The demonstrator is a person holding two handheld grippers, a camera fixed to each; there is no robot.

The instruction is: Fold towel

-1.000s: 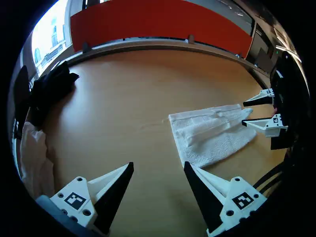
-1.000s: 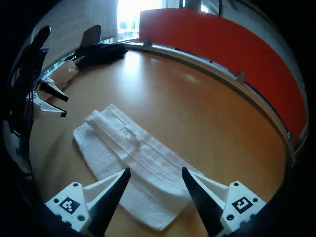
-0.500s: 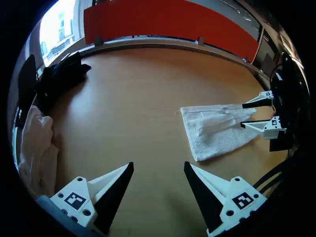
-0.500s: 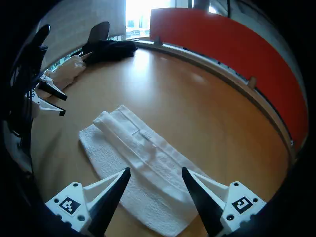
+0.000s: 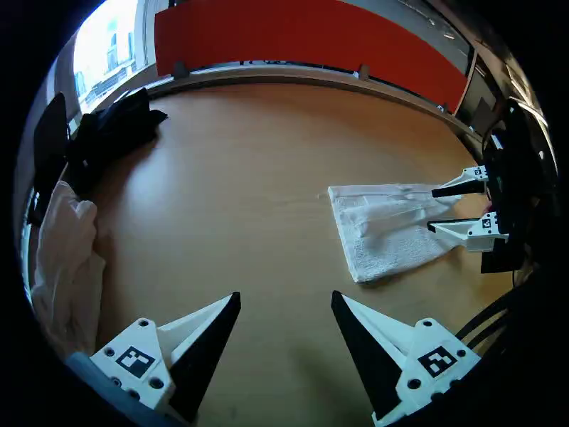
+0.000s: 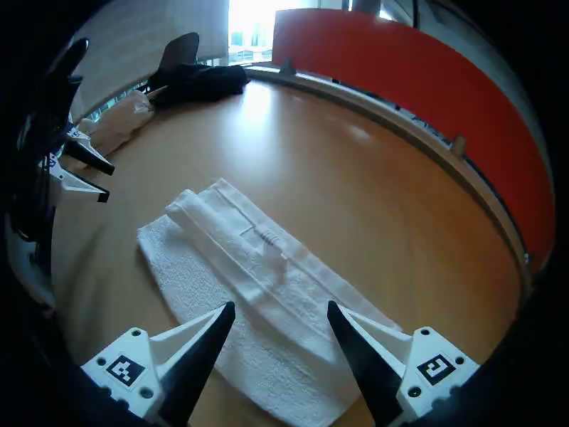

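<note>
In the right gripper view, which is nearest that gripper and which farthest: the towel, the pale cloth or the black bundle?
1. Towel, right in front.
2. Pale cloth, far left.
3. Black bundle, farthest, upper left.

Office, wooden desk [image 5: 242, 178], red divider panel [image 5: 299, 32]

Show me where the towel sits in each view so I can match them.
Left gripper view: towel right of centre, by the right gripper.
Right gripper view: towel lower centre, lying diagonally.
Shared landmark: red panel along the table far edge.
</note>
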